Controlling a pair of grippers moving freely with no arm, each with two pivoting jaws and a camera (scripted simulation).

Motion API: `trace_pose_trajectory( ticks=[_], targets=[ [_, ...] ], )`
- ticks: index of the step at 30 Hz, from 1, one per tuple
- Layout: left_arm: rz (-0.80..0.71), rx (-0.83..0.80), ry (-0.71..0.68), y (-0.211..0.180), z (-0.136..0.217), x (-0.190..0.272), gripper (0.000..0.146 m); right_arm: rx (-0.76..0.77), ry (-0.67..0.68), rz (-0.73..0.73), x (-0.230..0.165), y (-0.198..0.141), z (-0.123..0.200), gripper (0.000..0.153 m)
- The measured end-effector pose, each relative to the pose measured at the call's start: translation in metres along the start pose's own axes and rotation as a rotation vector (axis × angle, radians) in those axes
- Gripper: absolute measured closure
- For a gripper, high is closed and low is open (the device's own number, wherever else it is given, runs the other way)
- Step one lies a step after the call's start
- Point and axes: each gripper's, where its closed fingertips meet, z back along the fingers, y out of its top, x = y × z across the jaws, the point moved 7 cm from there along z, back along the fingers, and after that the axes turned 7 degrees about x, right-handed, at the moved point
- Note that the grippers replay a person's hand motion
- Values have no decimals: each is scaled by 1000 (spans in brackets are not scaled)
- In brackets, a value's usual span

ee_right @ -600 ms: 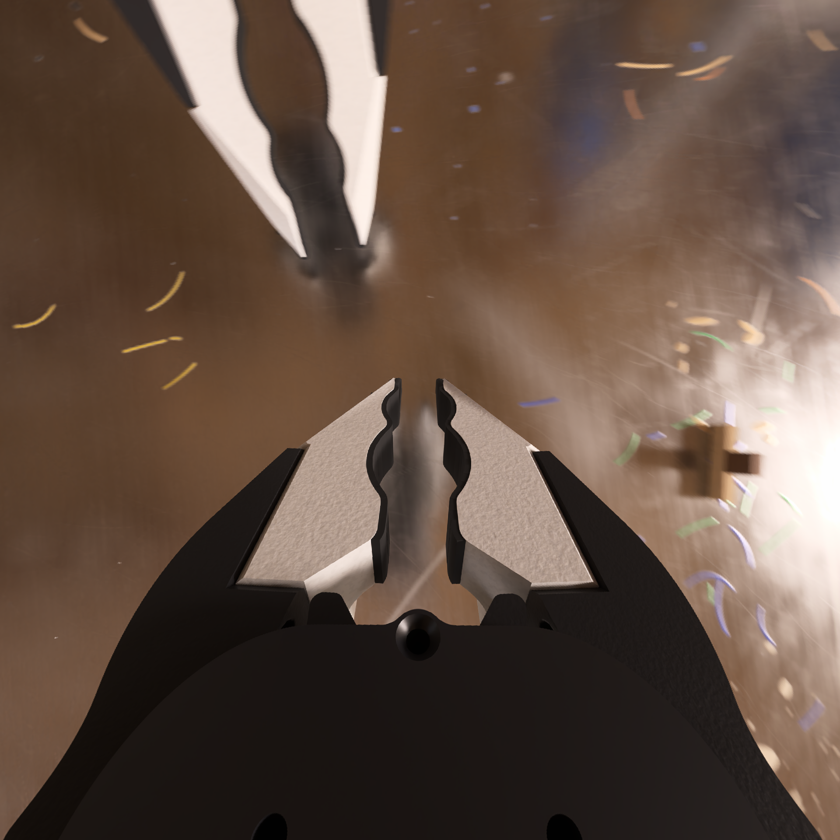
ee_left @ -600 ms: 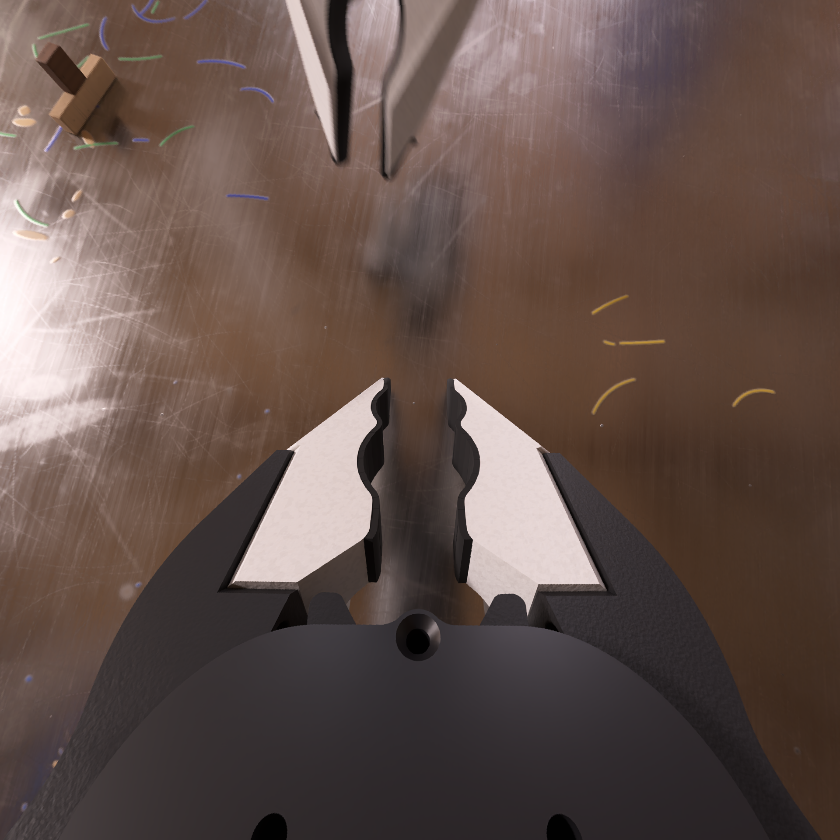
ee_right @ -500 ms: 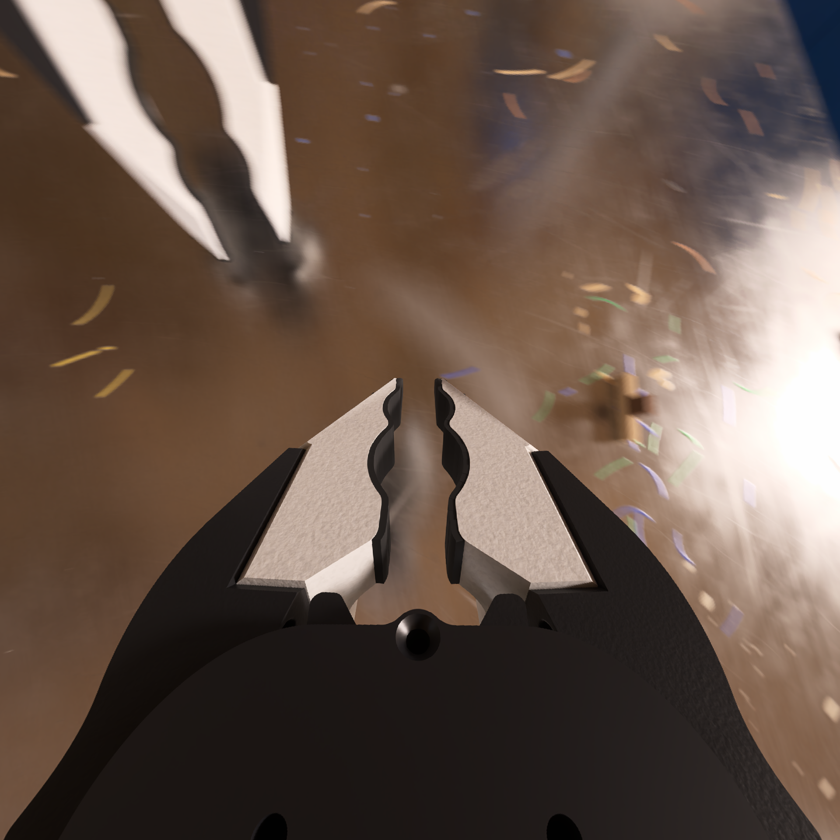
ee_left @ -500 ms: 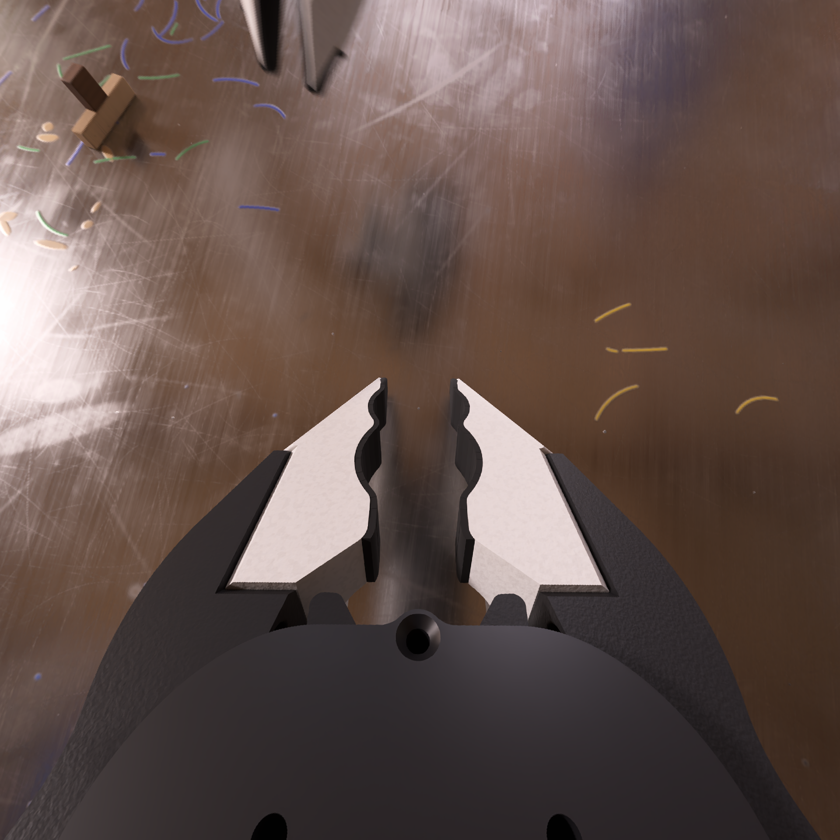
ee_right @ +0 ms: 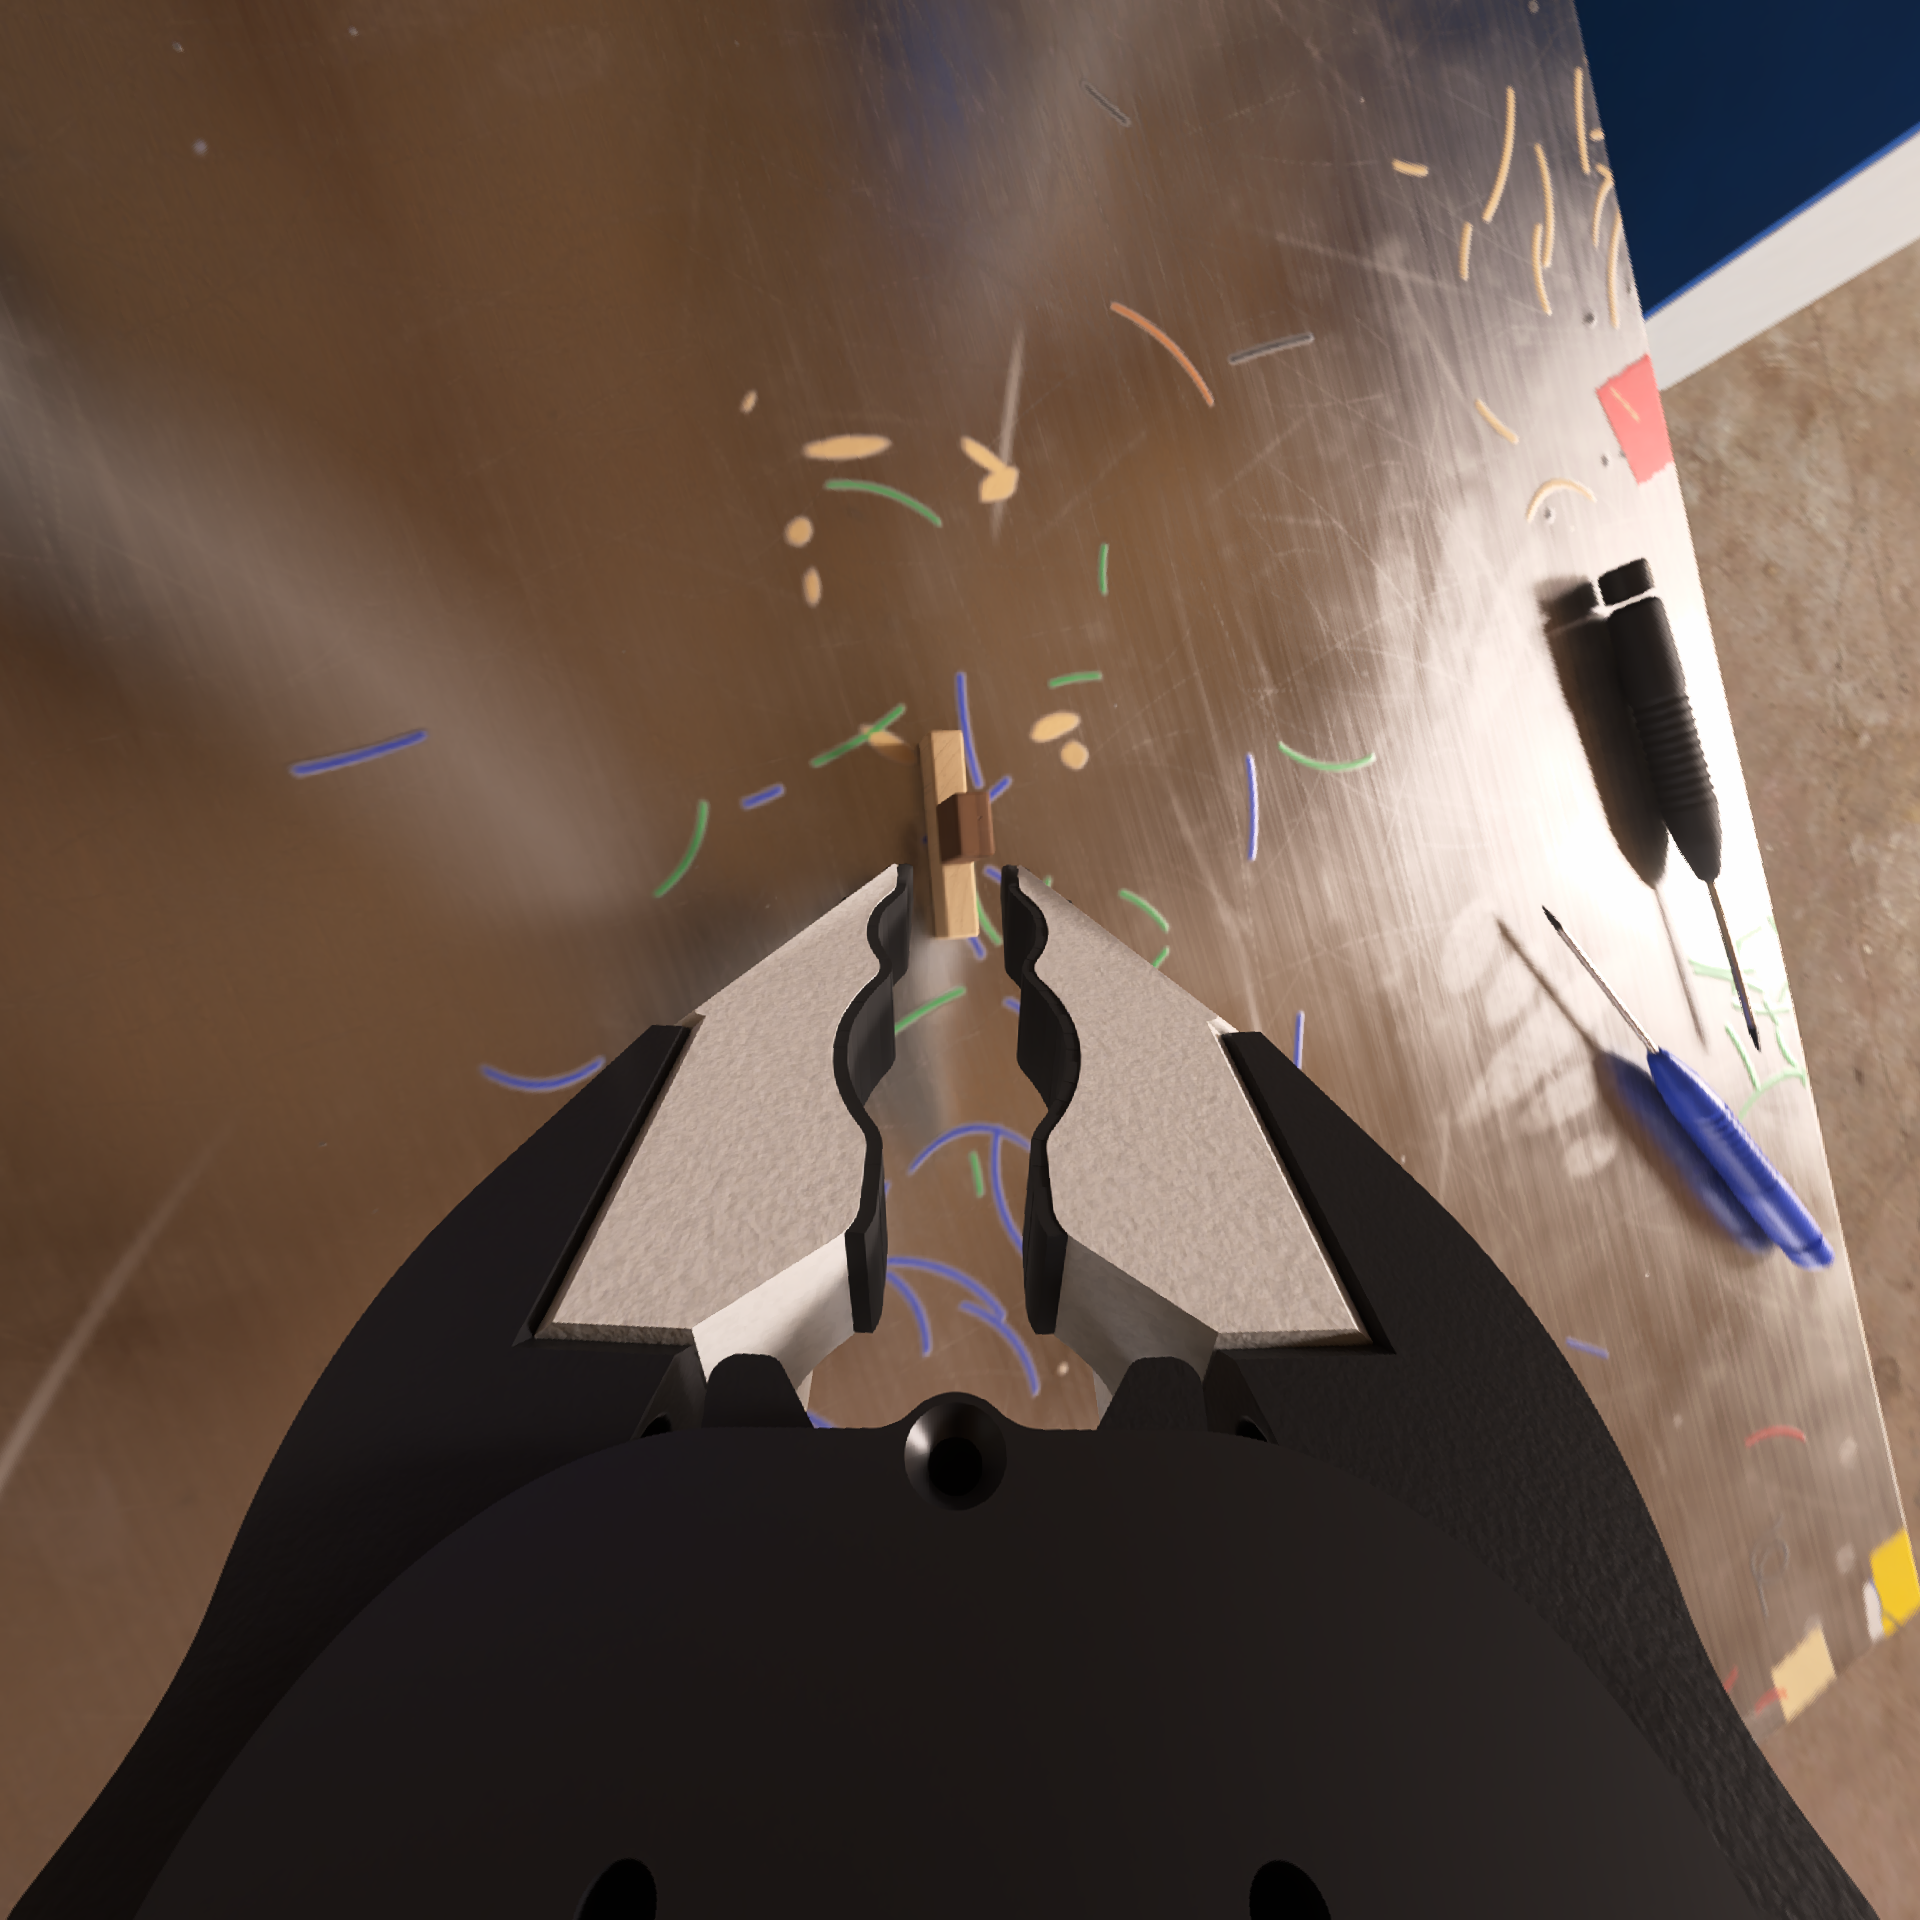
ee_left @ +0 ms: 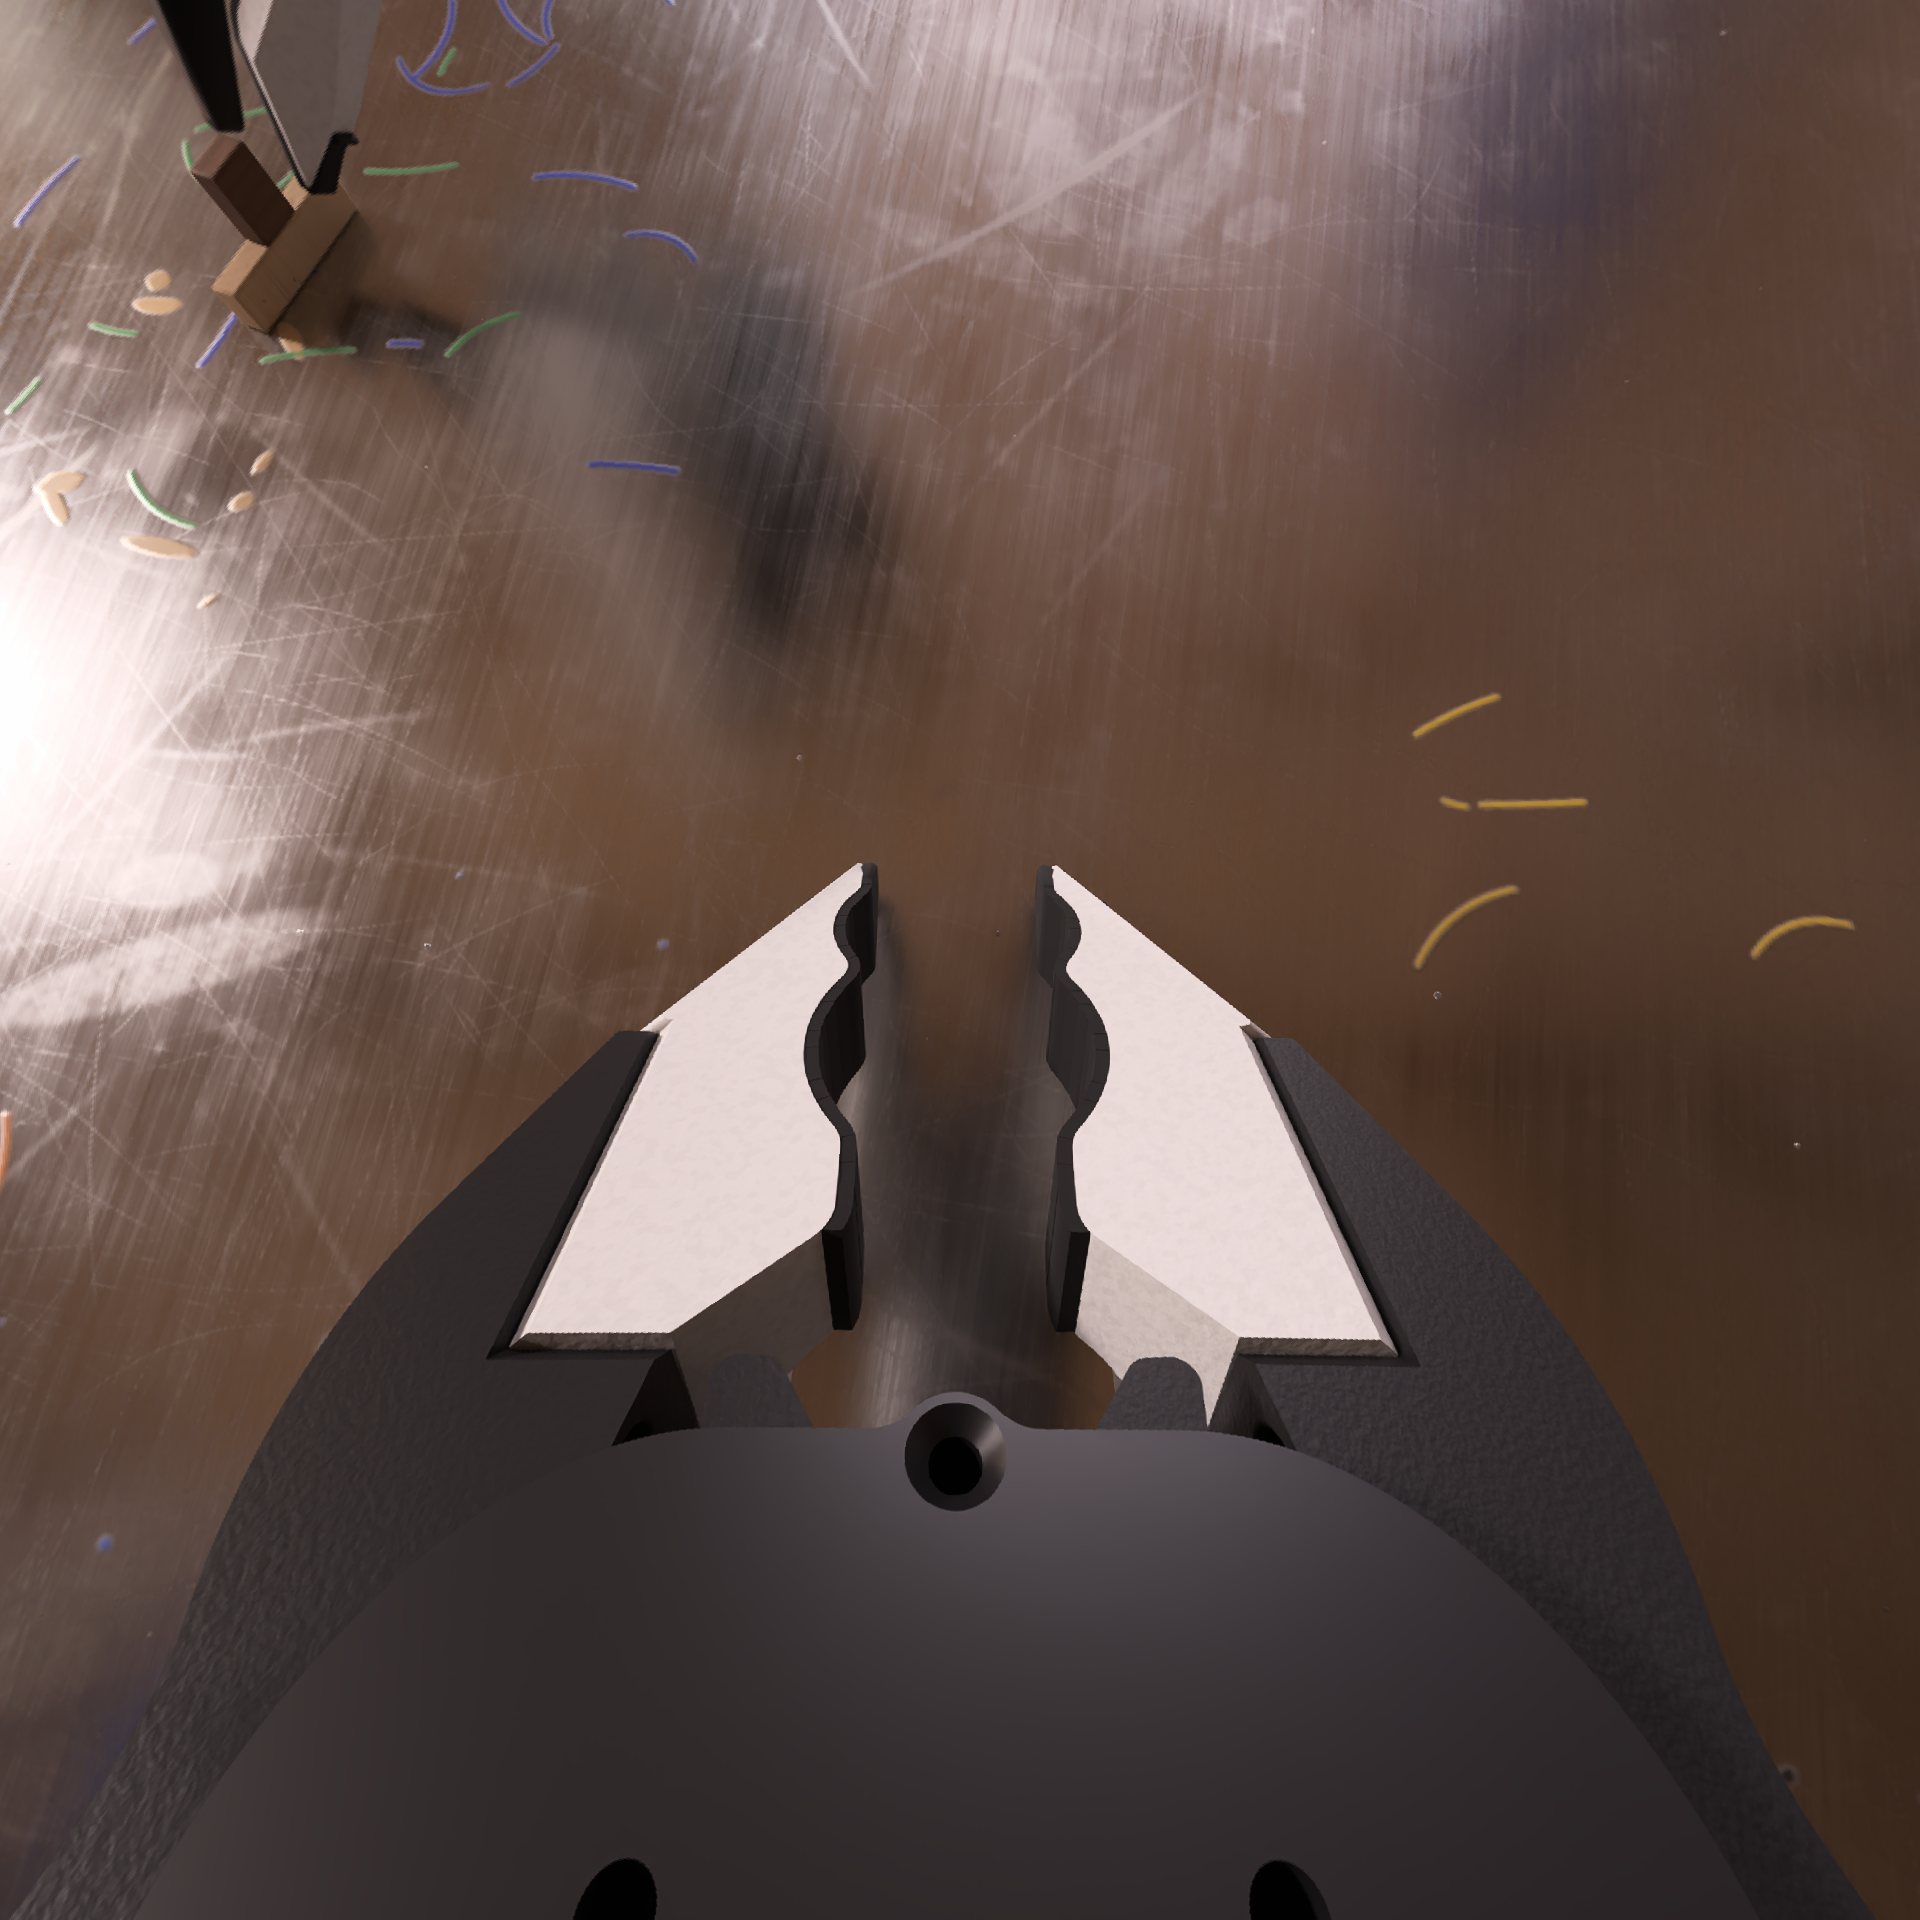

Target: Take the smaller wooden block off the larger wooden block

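A small dark wooden block (ee_right: 964,826) lies crosswise on a longer light wooden block (ee_right: 943,769) on the scratched brown metal table (ee_right: 416,520). My right gripper (ee_right: 956,878) is open with a narrow gap, and its fingertips frame the near end of the light block. In the left wrist view the dark block (ee_left: 241,197) and the light block (ee_left: 286,260) sit far off at the upper left, with my right gripper (ee_left: 275,151) hanging just over them. My left gripper (ee_left: 956,878) is open and empty, far from the blocks.
Coloured shreds and flakes litter the table around the blocks. A black dart (ee_right: 1662,727) and a blue dart (ee_right: 1714,1153) lie near the table's right edge (ee_right: 1756,935). Yellow shreds (ee_left: 1475,914) lie to the right of my left gripper.
My right gripper has swung over to the blocks, which now sit at its fingertips instead of off to the right. My left gripper has stayed put, its jaws slightly wider.
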Motion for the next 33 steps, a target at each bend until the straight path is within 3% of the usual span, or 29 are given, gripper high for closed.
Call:
trace_pose_trajectory(
  ticks=[6,10,19,26,33],
  targets=[
    [7,4,-6,-1,0,-2,116,49,108,4,12,1,-12,134],
    [9,-2,-11,-2,-2,-2,115,58,172,-18,13,0,-14,146],
    [-21,38,35,4,1,-3,115,79,161,-90,3,-3,-1,146],
    [-64,110,106,17,8,-3,115,229,131,-109,-39,29,43,146],
    [-248,208,310,36,23,-2,114,380,307,-162,-103,71,57,146]
  ],
)
